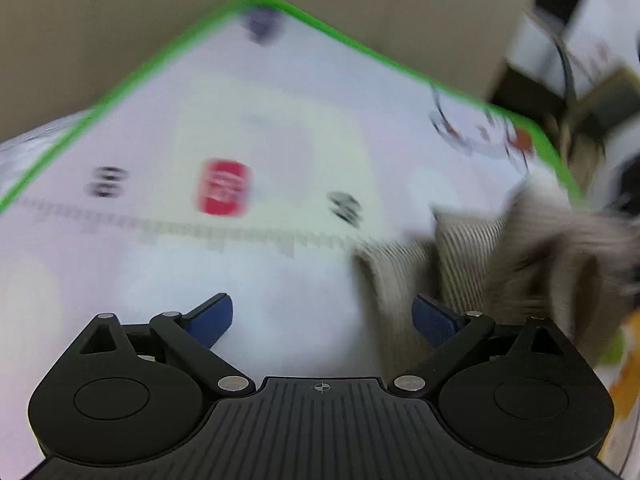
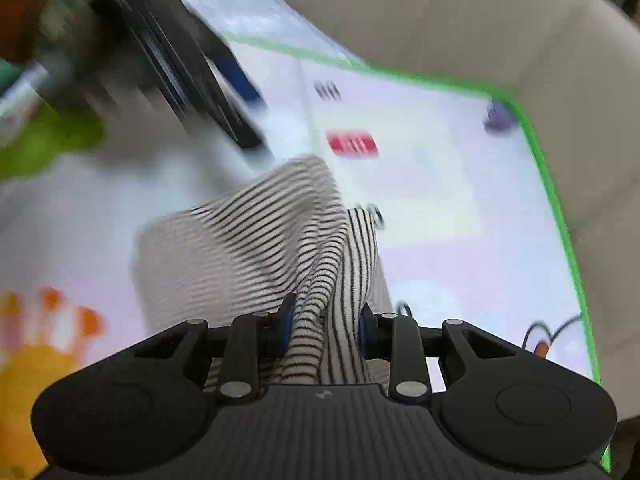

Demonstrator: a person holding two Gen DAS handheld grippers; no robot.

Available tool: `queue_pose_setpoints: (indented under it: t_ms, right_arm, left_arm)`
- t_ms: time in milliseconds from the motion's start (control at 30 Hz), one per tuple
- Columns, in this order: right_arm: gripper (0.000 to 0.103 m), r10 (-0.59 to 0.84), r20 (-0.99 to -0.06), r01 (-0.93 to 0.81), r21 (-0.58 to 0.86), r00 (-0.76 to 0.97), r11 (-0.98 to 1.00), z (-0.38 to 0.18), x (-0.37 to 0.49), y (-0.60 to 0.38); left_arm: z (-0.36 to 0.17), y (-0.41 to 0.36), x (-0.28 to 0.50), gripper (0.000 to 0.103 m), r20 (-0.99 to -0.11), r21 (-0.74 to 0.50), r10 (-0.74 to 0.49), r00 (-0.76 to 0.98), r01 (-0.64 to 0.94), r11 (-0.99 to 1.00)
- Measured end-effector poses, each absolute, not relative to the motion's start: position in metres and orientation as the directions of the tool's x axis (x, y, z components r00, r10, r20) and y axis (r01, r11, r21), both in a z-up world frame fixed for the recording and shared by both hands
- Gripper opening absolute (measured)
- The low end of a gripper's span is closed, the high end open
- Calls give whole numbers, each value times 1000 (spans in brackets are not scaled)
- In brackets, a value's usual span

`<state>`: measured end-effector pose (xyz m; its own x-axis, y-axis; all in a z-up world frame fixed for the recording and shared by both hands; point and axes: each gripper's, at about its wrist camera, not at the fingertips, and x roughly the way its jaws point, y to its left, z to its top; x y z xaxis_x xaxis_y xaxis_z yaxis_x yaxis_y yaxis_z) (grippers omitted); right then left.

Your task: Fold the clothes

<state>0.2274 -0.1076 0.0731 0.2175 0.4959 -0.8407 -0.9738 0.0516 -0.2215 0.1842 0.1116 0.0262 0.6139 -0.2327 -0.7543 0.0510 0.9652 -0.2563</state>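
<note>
A: What lies under everything?

B: A white play mat (image 2: 460, 248) with a green border and cartoon prints; it fills both views, blurred in places; a beige surface, perhaps a sofa (image 2: 460, 20), sits beyond it toward 12 o'clock.

A: And the garment?

B: A striped shirt (image 2: 256, 232), cream with thin dark stripes; in the right wrist view it rises from the mat at centre and runs down to 6 o'clock; in the left wrist view it sits bunched at about 3 o'clock.

A: How would it handle?

B: Soft, light and limp, I judge; it sags and creases wherever it hangs free, so it will not keep any shape by itself; the knit looks grippy rather than slippery; nothing fragile about it.

A: The grippers?

B: The right gripper (image 2: 326, 320) has its jaws pinched narrowly on a gathered ridge of the shirt; the left gripper (image 1: 322, 318) has its jaws spread wide, holding nothing, just beside the cloth's edge.

A: Where should the left take hold?

B: Probably at a hem or corner, well apart from the right's pinch; that way the cloth spreads flat between them.
</note>
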Motion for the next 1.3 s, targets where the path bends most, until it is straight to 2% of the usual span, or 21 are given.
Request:
queue_pose_setpoints:
  t_ms: [67, 133, 267, 367, 433, 500, 533, 700, 867, 1067, 1233, 1300]
  right_arm:
    - [41, 529, -817, -973, -199, 229, 114, 66, 239, -109]
    - [46, 563, -789, -969, -176, 244, 174, 72, 248, -113]
    - [46, 610, -741, -958, -172, 280, 231, 103, 251, -123]
    - [49, 669, -653, -928, -158, 356, 339, 137, 244, -141]
    - [49, 698, -589, -901, -133, 407, 413, 156, 234, -160]
    - [49, 723, -546, -890, -102, 423, 444, 167, 221, -178]
    - [49, 734, -532, -890, -86, 422, 449, 170, 215, -185]
    - [49, 736, -565, -879, 40, 372, 475, 148, 206, -199]
    - [50, 573, -748, -758, 146, 336, 636, 62, 247, -176]
    - [51, 567, -746, -764, 122, 351, 634, 53, 247, -172]
    - [52, 548, -743, -792, 39, 384, 609, 54, 234, -164]
    - [52, 549, -745, -793, 44, 379, 607, 58, 235, -164]
  left_arm:
    - [43, 123, 172, 99, -711, -283, -245, 659, 50, 958]
    - [56, 120, 163, 99, -674, -308, -293, 678, 103, 946]
    - [70, 87, 153, 99, -619, -313, -410, 670, 269, 911]
    - [66, 45, 155, 99, -621, -268, -457, 637, 376, 887]
    - [58, 21, 160, 95, -646, -225, -447, 619, 405, 886]
    - [47, 7, 166, 84, -688, -146, -378, 619, 392, 908]
    - [42, 3, 169, 84, -706, -113, -342, 620, 379, 919]
    - [30, 18, 175, 87, -735, -115, -271, 622, 280, 953]
    - [25, 19, 173, 89, -740, -93, -239, 628, 256, 962]
    - [35, 20, 185, 82, -728, -75, -210, 653, 229, 971]
    - [71, 24, 182, 82, -613, -160, -323, 721, 287, 944]
    - [71, 14, 189, 83, -614, -171, -351, 707, 315, 934]
